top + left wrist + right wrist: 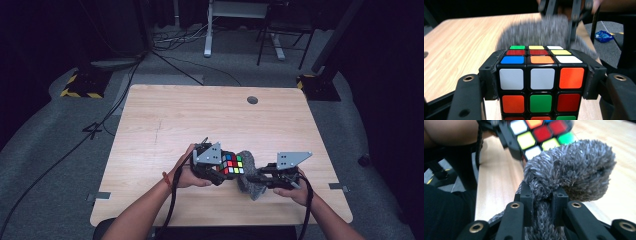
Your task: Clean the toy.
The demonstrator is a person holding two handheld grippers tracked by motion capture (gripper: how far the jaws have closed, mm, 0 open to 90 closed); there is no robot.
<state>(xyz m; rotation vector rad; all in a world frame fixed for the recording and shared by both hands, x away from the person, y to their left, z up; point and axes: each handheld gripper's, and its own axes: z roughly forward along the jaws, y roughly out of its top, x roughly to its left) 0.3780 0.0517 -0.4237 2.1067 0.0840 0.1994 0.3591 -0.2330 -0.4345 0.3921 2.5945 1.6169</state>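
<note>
From above, I saw my left gripper (223,172) holding the cube (232,164) over the table (165,125), cloth (248,176) touching it. Left gripper view: jaws clamped the cube (541,82). Right gripper view: jaws pinched the cloth (569,175).

No readable text, label, brand or number appears anywhere; the blue packet (604,36) on the floor beyond the desk (461,47) carries markings too blurred to read.
</note>
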